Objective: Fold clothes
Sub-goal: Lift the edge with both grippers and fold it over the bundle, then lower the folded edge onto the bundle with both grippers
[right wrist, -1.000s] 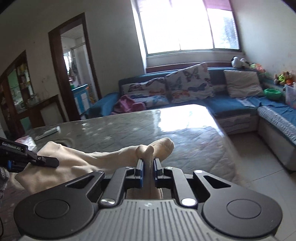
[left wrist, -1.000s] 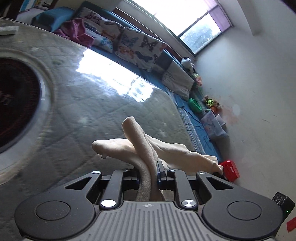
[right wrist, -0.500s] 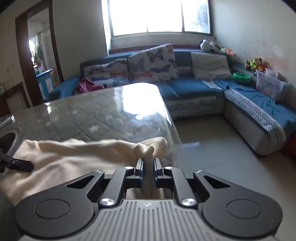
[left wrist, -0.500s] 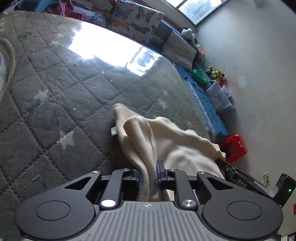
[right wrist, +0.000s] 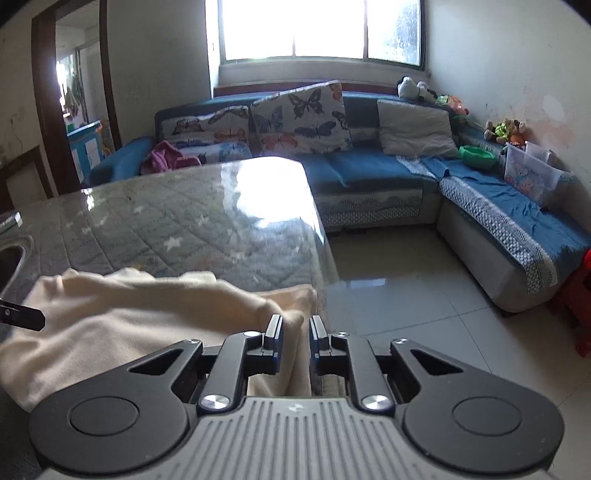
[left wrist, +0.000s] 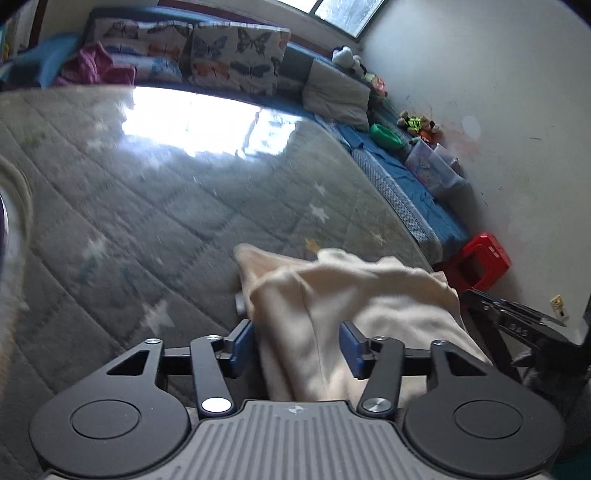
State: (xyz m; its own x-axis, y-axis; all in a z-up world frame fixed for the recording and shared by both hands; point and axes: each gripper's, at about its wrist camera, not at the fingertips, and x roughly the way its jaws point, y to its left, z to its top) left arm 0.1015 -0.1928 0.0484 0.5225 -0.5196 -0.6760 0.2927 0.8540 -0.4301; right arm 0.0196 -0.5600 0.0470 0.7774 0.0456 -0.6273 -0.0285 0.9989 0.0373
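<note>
Both jaws have spread since before: left gripper gapes around the cream garment, right gripper slightly parted at lower centre.

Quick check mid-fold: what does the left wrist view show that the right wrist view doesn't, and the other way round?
Left wrist only: the left gripper with its jaws apart around the cream garment, and all of the red stool by the wall.

Right wrist only: the right gripper, jaws slightly apart with a fold of cloth between them, the doorway, the tiled floor and the whole window.

Both: the garment lying at the near corner of the quilted table, the blue sofa with butterfly cushions, and part of the other gripper.
</note>
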